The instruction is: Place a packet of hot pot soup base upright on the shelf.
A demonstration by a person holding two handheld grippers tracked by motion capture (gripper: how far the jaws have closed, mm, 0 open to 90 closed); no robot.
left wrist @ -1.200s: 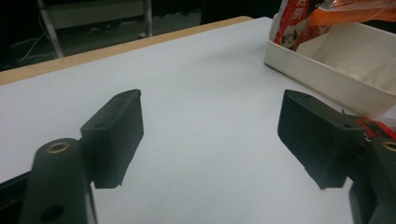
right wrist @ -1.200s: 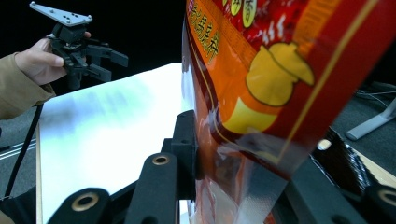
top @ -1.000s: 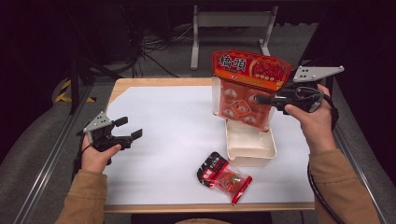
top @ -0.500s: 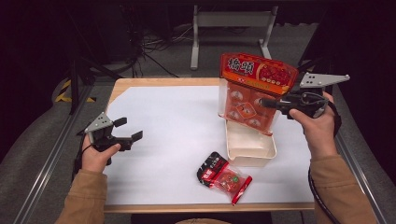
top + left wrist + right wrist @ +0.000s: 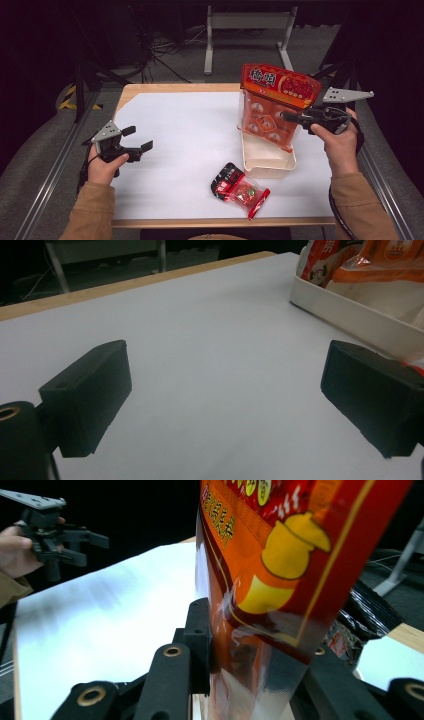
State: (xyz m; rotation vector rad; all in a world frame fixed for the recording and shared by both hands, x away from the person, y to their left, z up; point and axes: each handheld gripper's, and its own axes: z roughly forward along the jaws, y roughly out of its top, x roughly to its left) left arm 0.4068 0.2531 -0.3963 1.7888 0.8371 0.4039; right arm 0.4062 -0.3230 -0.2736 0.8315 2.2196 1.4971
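Glossy orange snack bag (image 5: 274, 107), pinched by the right gripper (image 5: 290, 117) at upper right above the cream tray (image 5: 267, 161), risks catching the rim and tipping it; left gripper (image 5: 136, 139) wide, empty.

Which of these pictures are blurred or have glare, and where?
High view: evenly lit and slightly soft, dark around the table. Left gripper view: jaws sharp, tray a little soft. Right gripper view: the snack bag is close and blurred, the white table streaked with glare.

Left gripper (image 5: 134, 140) low, fingers just opened wide, nothing between; right gripper (image 5: 289, 116) raised, fingers clamped.
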